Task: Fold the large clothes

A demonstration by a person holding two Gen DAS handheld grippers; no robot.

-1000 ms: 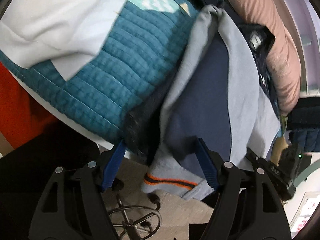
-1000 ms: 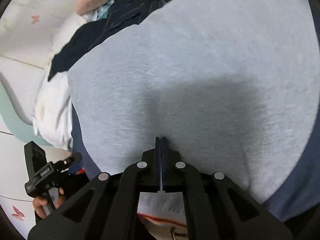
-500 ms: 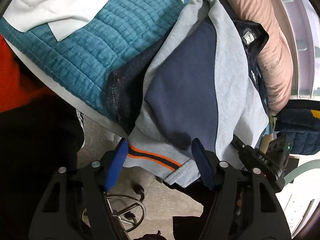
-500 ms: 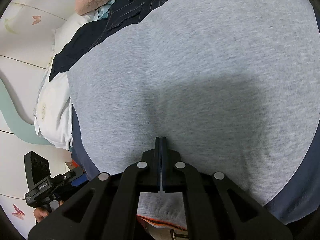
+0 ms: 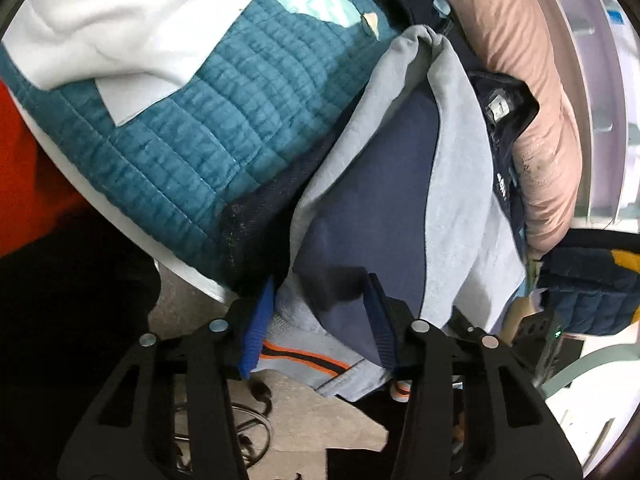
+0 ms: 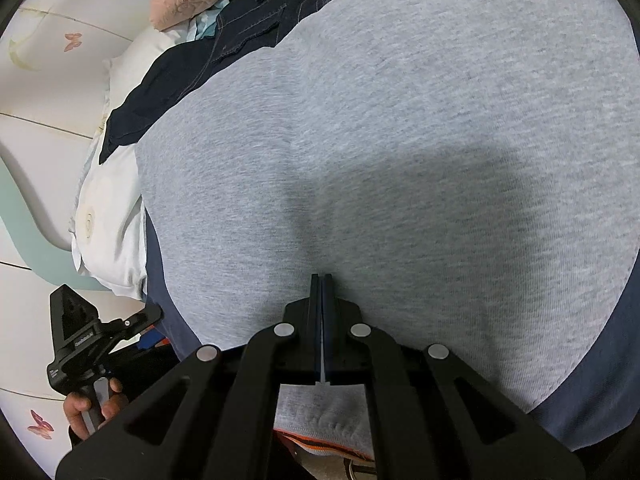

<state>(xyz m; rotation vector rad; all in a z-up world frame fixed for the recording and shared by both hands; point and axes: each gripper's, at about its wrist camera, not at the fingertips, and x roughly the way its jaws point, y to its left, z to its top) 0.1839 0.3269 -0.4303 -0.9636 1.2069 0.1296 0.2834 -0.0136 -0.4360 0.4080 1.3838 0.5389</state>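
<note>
A grey and navy sweatshirt (image 5: 400, 208) with an orange-striped hem (image 5: 304, 356) hangs over the bed edge. My left gripper (image 5: 320, 300) is open, its blue fingers either side of the sweatshirt's lower edge, fabric between them. In the right wrist view the grey sweatshirt (image 6: 400, 140) fills the frame. My right gripper (image 6: 322, 280) is shut on its hem, with the ribbed hem (image 6: 320, 412) bunched behind the fingers. The left gripper's body (image 6: 84, 340) and the hand on it show at the lower left.
A teal quilt (image 5: 192, 132) and white cloth (image 5: 112, 32) lie left of the sweatshirt. Dark denim (image 6: 248, 28) and a pink cushion (image 5: 532, 112) lie beyond. A navy padded item (image 5: 588, 288) sits at right. A chair base (image 5: 232, 432) stands on the floor below.
My left gripper has moved forward, so its open fingers now straddle the sweatshirt's lower edge with the striped hem behind the tips. The right gripper stays shut on the hem.
</note>
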